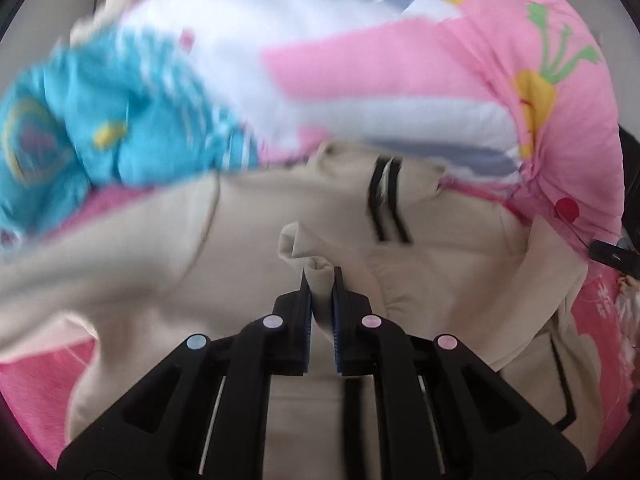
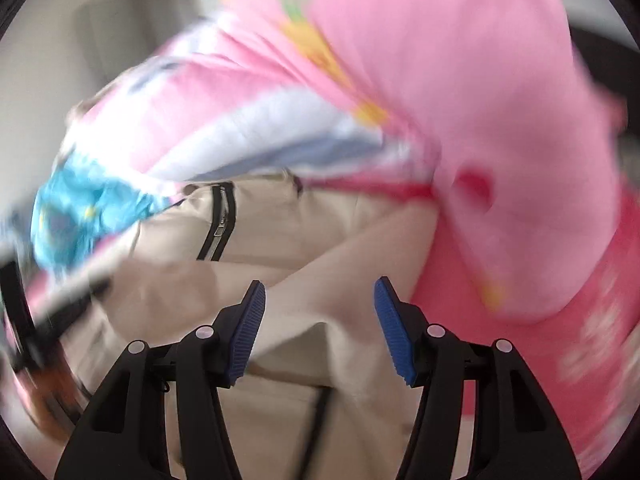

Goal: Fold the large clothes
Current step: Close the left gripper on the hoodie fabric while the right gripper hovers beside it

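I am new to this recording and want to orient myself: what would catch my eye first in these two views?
First the bright pink cartoon-print bedding, bunched across the top and right, with a blue patch at the left. Below it lies the beige jacket with its black zipper. The left gripper pinches a fold of the jacket, while the right gripper hangs open above the beige cloth.

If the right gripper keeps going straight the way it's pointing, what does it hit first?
Most likely the beige garment: the right gripper is open with nothing between its pads, and that cloth fills the view ahead. The picture is blurred, so depth is uncertain.
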Action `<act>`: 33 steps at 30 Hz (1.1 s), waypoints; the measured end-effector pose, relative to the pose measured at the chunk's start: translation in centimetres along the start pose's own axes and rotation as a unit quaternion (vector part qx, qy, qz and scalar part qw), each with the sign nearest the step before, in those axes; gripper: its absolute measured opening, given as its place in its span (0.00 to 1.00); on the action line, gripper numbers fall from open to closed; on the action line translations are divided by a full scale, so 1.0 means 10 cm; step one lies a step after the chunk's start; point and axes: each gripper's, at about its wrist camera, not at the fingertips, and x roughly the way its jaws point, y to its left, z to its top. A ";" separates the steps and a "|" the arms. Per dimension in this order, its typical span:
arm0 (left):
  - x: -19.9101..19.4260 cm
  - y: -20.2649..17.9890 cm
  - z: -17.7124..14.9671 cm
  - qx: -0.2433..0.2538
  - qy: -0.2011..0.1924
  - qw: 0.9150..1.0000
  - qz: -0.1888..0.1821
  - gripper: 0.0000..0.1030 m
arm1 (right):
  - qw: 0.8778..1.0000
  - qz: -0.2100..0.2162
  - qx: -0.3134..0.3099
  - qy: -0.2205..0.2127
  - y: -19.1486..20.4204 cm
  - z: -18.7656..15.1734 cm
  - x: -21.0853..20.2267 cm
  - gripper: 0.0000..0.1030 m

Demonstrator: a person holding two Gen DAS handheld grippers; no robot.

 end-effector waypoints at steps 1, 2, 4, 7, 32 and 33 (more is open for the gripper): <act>0.06 0.11 -0.05 -0.011 0.016 1.000 -0.015 0.13 | 0.999 0.009 0.052 0.009 -0.10 -0.06 0.15 0.55; 0.11 0.22 -0.10 -0.022 0.035 0.999 -0.023 0.16 | 0.998 0.004 0.063 0.008 -0.12 -0.10 0.22 0.53; 0.11 0.41 -0.20 -0.065 0.058 0.995 -0.043 0.18 | 0.998 -0.039 0.055 0.009 -0.14 -0.26 0.33 0.53; -0.01 0.70 -0.19 -0.127 0.047 0.989 -0.059 0.31 | 0.998 -0.053 0.016 0.015 -0.17 -0.54 0.37 0.53; 0.52 0.81 0.19 -0.048 -0.019 0.996 0.069 0.07 | 0.999 -0.021 -0.005 -0.045 -0.20 -0.51 0.09 0.53; 0.60 0.81 0.15 -0.038 -0.009 0.996 0.079 0.07 | 0.999 -0.050 0.001 -0.016 -0.24 -0.52 0.22 0.53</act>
